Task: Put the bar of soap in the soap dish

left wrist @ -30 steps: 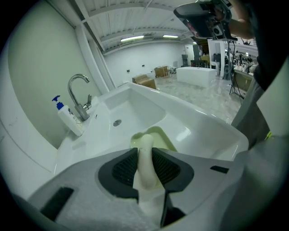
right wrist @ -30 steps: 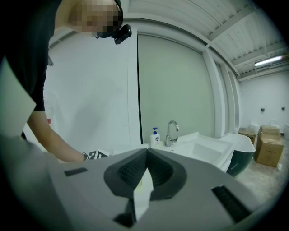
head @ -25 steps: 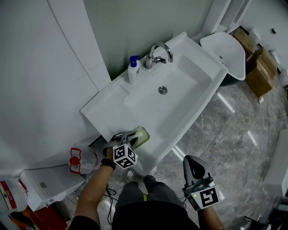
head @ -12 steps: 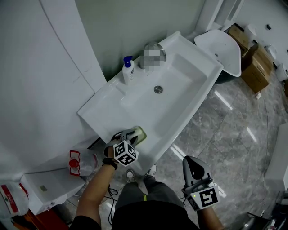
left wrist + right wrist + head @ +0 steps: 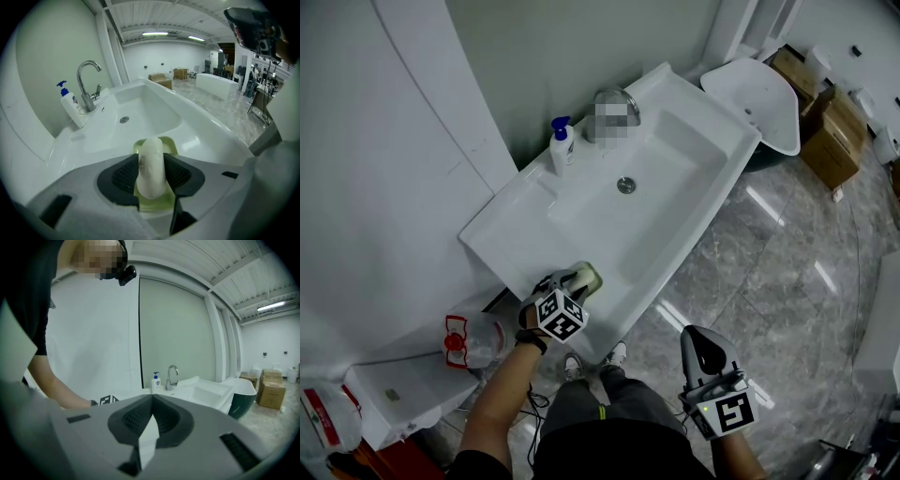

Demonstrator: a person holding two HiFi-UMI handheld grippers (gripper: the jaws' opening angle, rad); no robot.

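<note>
The pale bar of soap (image 5: 151,164) stands on edge in the green soap dish (image 5: 169,143), which sits on the near corner of the white sink (image 5: 675,169). My left gripper (image 5: 151,157) points down over the dish (image 5: 591,277). Its jaws are opening, with the soap between the dark pads (image 5: 123,176), which stand close on either side. In the head view the left gripper (image 5: 572,281) covers most of the dish. Over the floor at the lower right, my right gripper (image 5: 701,345) is held shut with nothing in it (image 5: 152,397).
A white pump bottle (image 5: 561,143) with a blue top stands by the faucet (image 5: 86,84) at the back of the sink. A white tub (image 5: 759,103) and cardboard boxes (image 5: 830,141) lie to the right. A plastic bag (image 5: 469,337) hangs below the sink's left side.
The left gripper has stayed at the soap dish and rolled slightly. The right gripper has not moved.
</note>
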